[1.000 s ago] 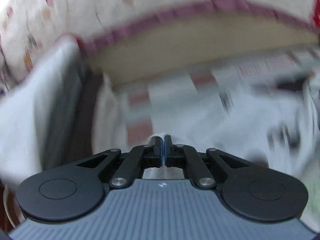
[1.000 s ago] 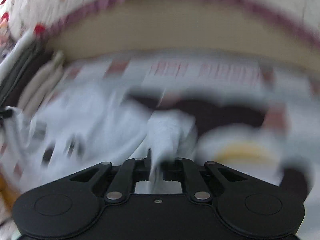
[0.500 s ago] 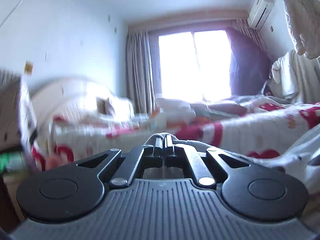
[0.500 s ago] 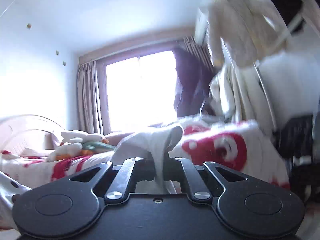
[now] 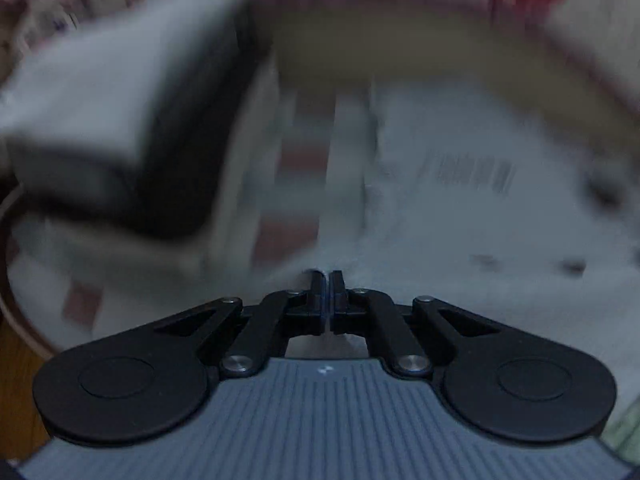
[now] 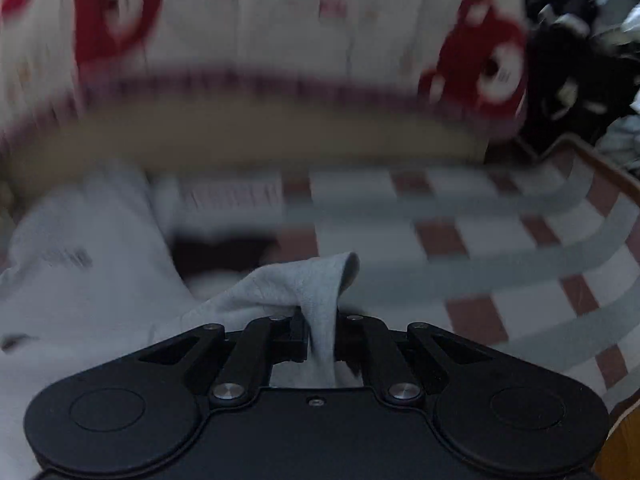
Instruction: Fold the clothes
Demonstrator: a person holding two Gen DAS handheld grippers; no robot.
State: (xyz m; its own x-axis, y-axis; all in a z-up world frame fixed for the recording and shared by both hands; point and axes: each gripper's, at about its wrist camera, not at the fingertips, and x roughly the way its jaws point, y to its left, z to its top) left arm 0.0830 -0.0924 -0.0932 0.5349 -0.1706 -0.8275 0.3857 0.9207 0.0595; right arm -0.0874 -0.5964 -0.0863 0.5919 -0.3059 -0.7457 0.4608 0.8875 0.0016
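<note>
A checked cloth [image 6: 500, 264] covers the surface beside a red-patterned bedspread [image 6: 280, 20]. The right gripper [image 6: 320, 336] is clamped on a fold of the pale grey garment [image 6: 80, 280], which trails off to its left toward the left gripper [image 5: 329, 292]; that one's jaws are pressed together, and blur hides whether they pinch cloth

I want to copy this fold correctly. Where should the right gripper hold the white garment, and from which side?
Grip the bunched edge of the white garment, as the right gripper does now: it is shut on a thin fold standing up between its fingers. Come from the near side, because the rest trails away to the left over the checked cloth.
</note>
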